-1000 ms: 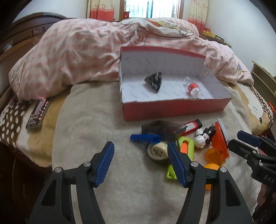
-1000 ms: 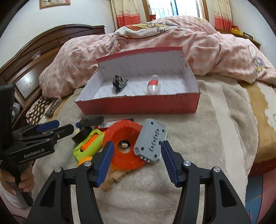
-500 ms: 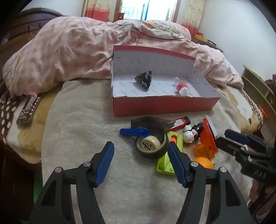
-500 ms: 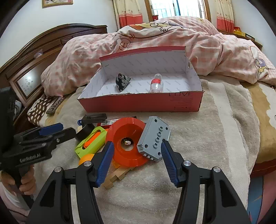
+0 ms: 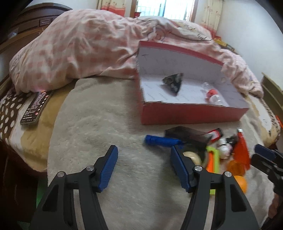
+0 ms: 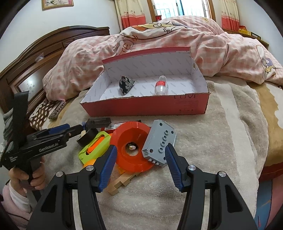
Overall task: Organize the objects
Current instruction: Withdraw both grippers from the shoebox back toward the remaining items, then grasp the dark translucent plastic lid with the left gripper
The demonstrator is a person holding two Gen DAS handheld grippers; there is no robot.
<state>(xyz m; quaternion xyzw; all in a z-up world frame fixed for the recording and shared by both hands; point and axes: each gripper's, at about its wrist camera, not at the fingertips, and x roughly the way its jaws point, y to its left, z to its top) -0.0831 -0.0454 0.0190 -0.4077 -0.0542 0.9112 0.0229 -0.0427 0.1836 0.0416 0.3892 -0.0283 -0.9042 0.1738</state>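
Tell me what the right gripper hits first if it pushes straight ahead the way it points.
Most likely the orange disc, with the grey block leaning on it; both sit between the open right gripper fingers, though depth is unclear.

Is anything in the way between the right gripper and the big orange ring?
Nothing visible blocks it. The right gripper has open, empty jaws just in front of the orange ring. A grey block leans on the ring's right side, and wooden pieces poke out below it.

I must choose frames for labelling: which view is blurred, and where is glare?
Left wrist view: motion-blurred, the box and blue pen smeared, window overexposed. Right wrist view: sharp, window also bright; fisheye bends both.
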